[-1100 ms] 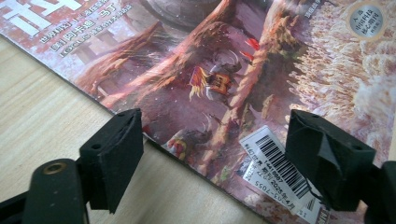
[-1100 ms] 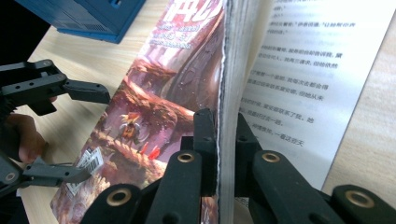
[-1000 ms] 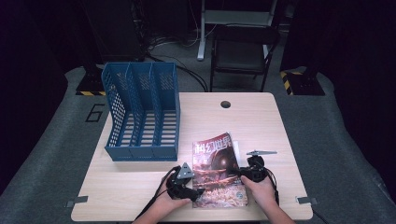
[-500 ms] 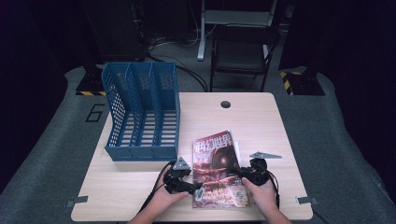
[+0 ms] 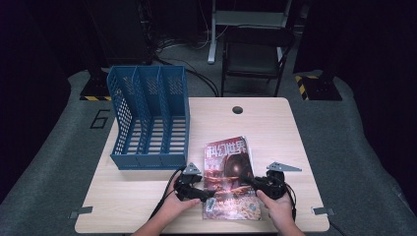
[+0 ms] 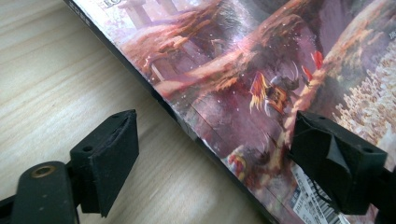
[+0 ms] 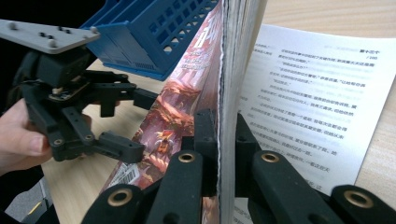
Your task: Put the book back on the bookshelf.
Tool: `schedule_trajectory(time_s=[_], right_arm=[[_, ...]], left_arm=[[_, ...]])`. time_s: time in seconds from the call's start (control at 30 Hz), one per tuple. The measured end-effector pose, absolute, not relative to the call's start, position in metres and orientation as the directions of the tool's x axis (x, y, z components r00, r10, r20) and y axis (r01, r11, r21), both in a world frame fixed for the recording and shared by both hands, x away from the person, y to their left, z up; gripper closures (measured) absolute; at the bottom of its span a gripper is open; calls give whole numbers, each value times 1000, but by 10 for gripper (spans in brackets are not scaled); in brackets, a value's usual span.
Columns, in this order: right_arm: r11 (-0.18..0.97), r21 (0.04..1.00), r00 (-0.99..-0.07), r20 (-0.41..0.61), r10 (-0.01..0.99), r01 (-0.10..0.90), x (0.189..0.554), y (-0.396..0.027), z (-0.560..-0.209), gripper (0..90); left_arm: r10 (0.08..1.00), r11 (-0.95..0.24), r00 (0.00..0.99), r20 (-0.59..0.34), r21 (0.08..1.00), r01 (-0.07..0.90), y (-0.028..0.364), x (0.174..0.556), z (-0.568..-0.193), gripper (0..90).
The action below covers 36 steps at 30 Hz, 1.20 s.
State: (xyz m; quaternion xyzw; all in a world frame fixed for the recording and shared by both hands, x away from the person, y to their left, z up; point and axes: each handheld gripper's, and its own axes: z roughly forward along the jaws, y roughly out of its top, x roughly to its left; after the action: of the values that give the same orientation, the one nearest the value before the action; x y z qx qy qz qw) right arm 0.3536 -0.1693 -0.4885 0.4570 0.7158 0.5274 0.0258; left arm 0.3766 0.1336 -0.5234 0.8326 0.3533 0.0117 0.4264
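Magazine (image 5: 229, 177) lies on the bench (image 5: 275, 132) near you, right of the blue file rack (image 5: 150, 118); your right tongs (image 7: 219, 154) pinch its lifted cover and pages. Your left tongs (image 6: 210, 158) have just been opening; they straddle its spine edge, spread, pads off it.

Left gripper (image 5: 210, 192): jaws wide apart, just been opening, pads pressing nothing; a magazine (image 5: 229, 178) edge lies between them. It sits low near the table, held by the left hand (image 5: 172, 206) from the near edge. Right gripper (image 5: 248, 181): jaws clamped tight on the magazine's cover and top pages, lifting that edge. Right hand (image 5: 276, 209) grips it from behind. Both grippers point inward at each other.
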Motion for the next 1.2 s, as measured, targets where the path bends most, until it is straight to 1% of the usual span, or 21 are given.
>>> schedule_trajectory(time_s=[0.23, 0.47, 0.5, 0.63, 0.73, 0.93, 1.03, 1.07, 1.1, 1.2], right_arm=[[22, 797, -604, 439, 665, 603, 349, -170, -486, 856], [23, 804, -622, 441, 647, 594, 345, -170, -484, 856], [28, 808, -628, 435, 645, 589, 345, -170, -484, 856], [35, 812, -639, 432, 636, 583, 343, -167, -482, 856], [35, 816, -647, 430, 630, 576, 343, -167, -482, 856], [39, 806, -640, 438, 632, 590, 346, -166, -484, 856], [34, 802, -640, 449, 623, 596, 349, -167, -486, 855], [34, 798, -637, 453, 624, 601, 349, -168, -486, 855], [36, 797, -638, 456, 620, 604, 351, -168, -487, 855], [33, 783, -624, 468, 626, 621, 354, -169, -490, 853]], left_arm=[[563, -390, 771, -298, 727, 565, 126, 379, -525, 121], [504, -399, 796, -336, 727, 559, 117, 379, -526, 118], [494, -412, 807, -323, 731, 544, 117, 380, -526, 119], [490, -399, 797, -353, 722, 565, 115, 379, -526, 118], [484, -403, 803, -348, 726, 558, 116, 381, -526, 122], [489, -407, 805, -336, 729, 551, 117, 382, -526, 154], [493, -393, 795, -355, 724, 567, 118, 382, -526, 172], [493, -397, 797, -348, 726, 562, 119, 383, -526, 180], [502, -380, 784, -365, 721, 579, 119, 383, -526, 195], [509, -371, 778, -368, 722, 584, 120, 384, -526, 227]])
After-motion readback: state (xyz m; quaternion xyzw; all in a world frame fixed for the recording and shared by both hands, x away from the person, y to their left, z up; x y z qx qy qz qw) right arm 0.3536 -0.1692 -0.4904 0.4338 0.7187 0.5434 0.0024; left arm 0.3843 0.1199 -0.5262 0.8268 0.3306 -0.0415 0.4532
